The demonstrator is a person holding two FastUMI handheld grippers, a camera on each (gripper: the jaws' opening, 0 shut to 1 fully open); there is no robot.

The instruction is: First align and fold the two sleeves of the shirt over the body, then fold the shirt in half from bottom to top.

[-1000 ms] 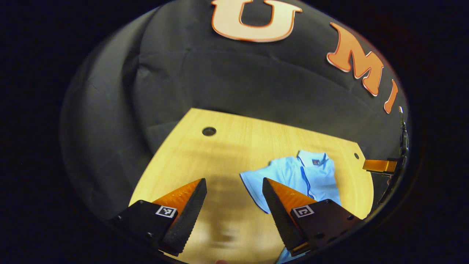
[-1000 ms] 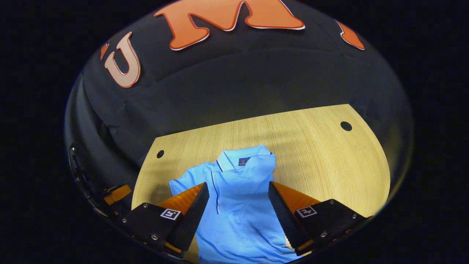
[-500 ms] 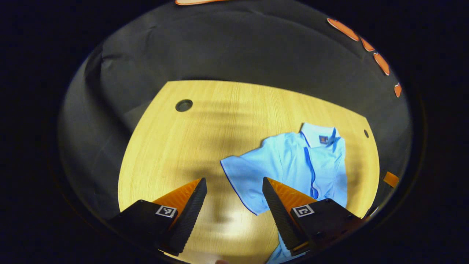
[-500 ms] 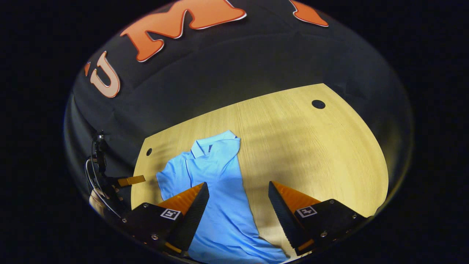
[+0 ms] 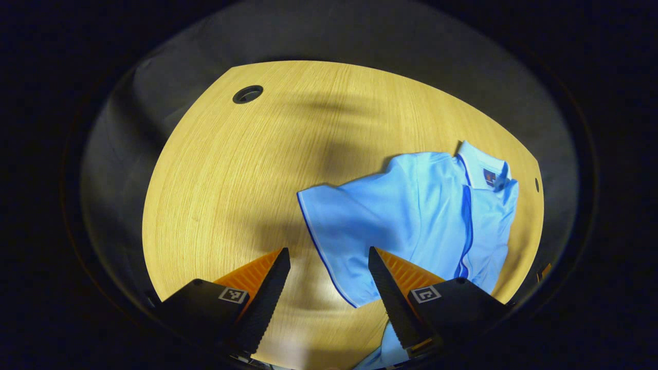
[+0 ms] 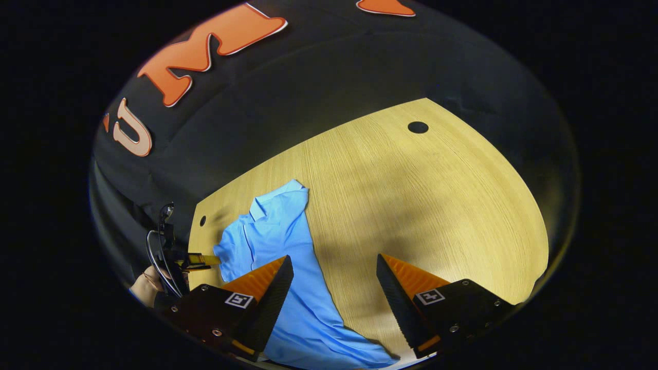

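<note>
A light blue polo shirt [image 5: 426,216] of smooth knit fabric lies on a pale wood-grain tabletop [image 5: 231,180], in the right half of the left gripper view. Its short sleeve [image 5: 344,226] spreads out flat toward the centre of the frame, a broad wedge edged with a thin darker blue line along the hem. The collar [image 5: 483,167] sits at the upper right, with a small dark tag inside it, and a darker blue placket line runs down the front. The far side of the shirt is bunched into soft folds near the right rim of the tabletop.

The left hand-held gripper [image 5: 329,270] hangs at the bottom of this view with its two tapered, saw-edged fingers wide apart and nothing between them; the sleeve's hem lies just beyond its right finger. A round hole [image 5: 248,94] pierces the tabletop at upper left.

In the right gripper view the shirt [image 6: 288,267] stretches from the centre-left down to the bottom edge, its collar [image 6: 280,198] uppermost and one long side folded into a straight edge. The right hand-held gripper [image 6: 334,280] is also spread wide and empty, its left finger over the cloth, whether touching I cannot tell. At lower left a person's hand [image 6: 146,287] shows beside cables. A dark round hole [image 6: 417,127] sits at upper right of the ribbed tabletop [image 6: 437,205].
</note>
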